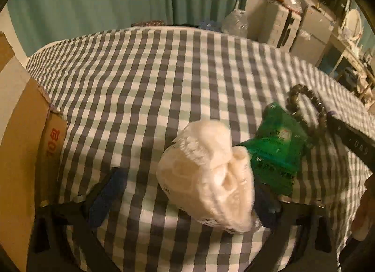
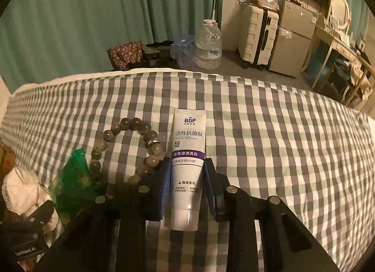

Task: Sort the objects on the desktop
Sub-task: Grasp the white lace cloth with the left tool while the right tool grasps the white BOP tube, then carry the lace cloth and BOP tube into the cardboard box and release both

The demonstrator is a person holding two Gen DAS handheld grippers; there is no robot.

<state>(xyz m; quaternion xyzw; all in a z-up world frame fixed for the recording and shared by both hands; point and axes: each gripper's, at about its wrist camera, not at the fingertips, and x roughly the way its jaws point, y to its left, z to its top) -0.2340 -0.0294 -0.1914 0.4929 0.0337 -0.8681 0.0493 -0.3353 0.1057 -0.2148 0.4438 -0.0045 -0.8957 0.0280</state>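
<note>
Lying lengthwise between the jaws of the right gripper (image 2: 186,183) is a white toothpaste tube (image 2: 187,166), cap end toward the camera, flat end pointing away across the checked cloth (image 2: 281,131). The jaws stand narrow, both blue pads against the tube's sides, so the tube is gripped while it rests on the cloth.

Immediately left of that gripper sits a bead bracelet (image 2: 127,150), its loop lying open on the cloth, nearest beads touching or just beside the left pad. Further left lies a green packet (image 2: 75,178), overlapping the bracelet's near edge, and beyond it a white knitted item (image 2: 21,190), partly hidden by the other gripper's body.

In the left wrist view, the left gripper (image 1: 182,192) has its jaws well apart. The white knitted item (image 1: 206,178) lies between them, pressed up against the right finger; the left pad (image 1: 105,199) stands clear of it. No grip is made. The green packet (image 1: 276,150) lies directly behind the knitted item, touching it, with the bracelet (image 1: 304,108) beyond. The right gripper's dark body (image 1: 351,136) crowds the right edge.

A cardboard box (image 1: 28,131) stands along the left side of the cloth. Behind: green curtains (image 2: 93,14), a water bottle (image 2: 208,42), a suitcase (image 2: 257,35).
</note>
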